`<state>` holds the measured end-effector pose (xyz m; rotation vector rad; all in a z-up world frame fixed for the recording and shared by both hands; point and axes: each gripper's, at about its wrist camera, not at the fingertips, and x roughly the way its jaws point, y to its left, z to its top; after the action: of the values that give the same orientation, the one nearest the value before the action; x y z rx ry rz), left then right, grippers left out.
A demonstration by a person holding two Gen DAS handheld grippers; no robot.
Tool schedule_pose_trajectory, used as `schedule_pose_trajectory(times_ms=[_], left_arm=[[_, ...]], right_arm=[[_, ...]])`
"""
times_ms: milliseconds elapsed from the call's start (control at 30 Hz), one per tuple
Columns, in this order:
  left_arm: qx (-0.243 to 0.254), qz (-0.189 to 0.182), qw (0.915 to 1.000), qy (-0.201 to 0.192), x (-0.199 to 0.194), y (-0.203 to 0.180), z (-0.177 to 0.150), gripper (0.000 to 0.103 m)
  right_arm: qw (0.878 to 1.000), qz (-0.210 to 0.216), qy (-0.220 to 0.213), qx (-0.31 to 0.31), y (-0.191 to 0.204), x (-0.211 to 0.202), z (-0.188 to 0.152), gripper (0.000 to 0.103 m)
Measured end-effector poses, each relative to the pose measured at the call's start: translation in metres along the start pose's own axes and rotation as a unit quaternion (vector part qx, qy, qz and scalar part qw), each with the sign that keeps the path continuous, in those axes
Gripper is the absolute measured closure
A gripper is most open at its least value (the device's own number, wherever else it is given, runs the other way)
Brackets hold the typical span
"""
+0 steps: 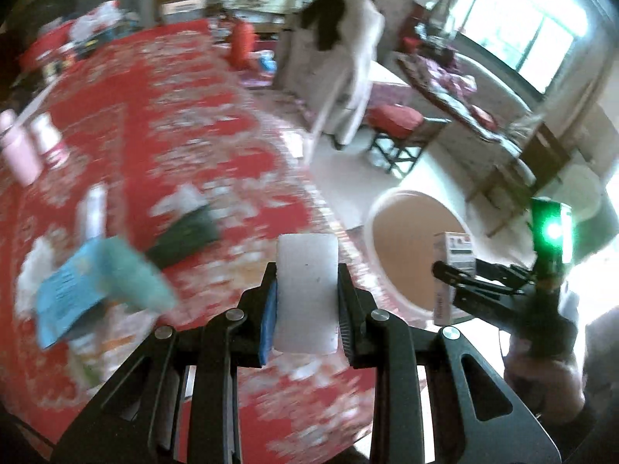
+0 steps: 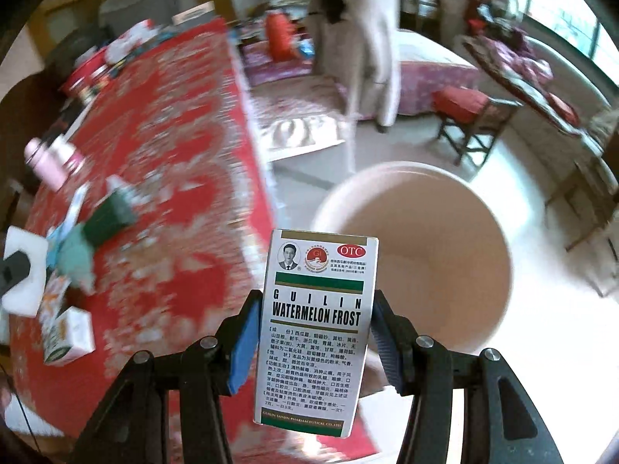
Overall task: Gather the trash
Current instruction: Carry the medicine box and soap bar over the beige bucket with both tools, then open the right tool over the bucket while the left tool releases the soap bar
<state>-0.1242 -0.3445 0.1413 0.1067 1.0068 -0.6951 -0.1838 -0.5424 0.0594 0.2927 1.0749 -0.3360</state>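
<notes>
You have both claws loaded: the left gripper [image 1: 307, 290] is clamped on a white foam block [image 1: 305, 294], pads pressed flat against its two long sides, the block standing upright between the jaws; its surface looks matte and slightly pitted, so judge it light and compressible, easily crushed by a harder squeeze. The right gripper [image 2: 315, 328] is clamped on a medicine box [image 2: 315, 332], a thin glossy carton printed "Watermelon Frost", held by its narrow edges with the printed face toward the camera, which leaves most of its length free above the jaws. That box hangs over the near rim of the round bin [image 2: 499, 255], a smooth pale-walled tub standing on the floor just beside the table [image 1: 193, 89]; from the left wrist view the foam sits short of the bin, above the table edge. Judged step: carrying both pieces to the bin for release. More trash remains on the red patterned cloth: a green packet [image 2: 110, 218], a teal-and-blue wrapper [image 1: 104, 274], a small white carton [image 2: 71, 334]. Background is motion-blurred; finer detail there cannot be told
</notes>
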Motion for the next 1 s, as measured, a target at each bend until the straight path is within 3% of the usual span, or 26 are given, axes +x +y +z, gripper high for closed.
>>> schedule_pose_trajectory(times_ms=[167,400,1000], left_arm=[[0.014,-0.04,0.9989,0.022,0.038,-0.044,0.012,0.078],[0.045,-0.034,0.9974,0.045,0.085,-0.089,0.021,0.078],[0.061,-0.038,0.9949,0.071,0.161,-0.11,0.022,0.077]], right_arm=[[0.999,-0.017,0.002,0.04,-0.044,0.01,0.006,0.05],[0.997,-0.031,0.01,0.068,-0.079,0.025,0.008,0.05],[0.993,-0.019,0.029,0.11,-0.118,0.06,0.004,0.051]])
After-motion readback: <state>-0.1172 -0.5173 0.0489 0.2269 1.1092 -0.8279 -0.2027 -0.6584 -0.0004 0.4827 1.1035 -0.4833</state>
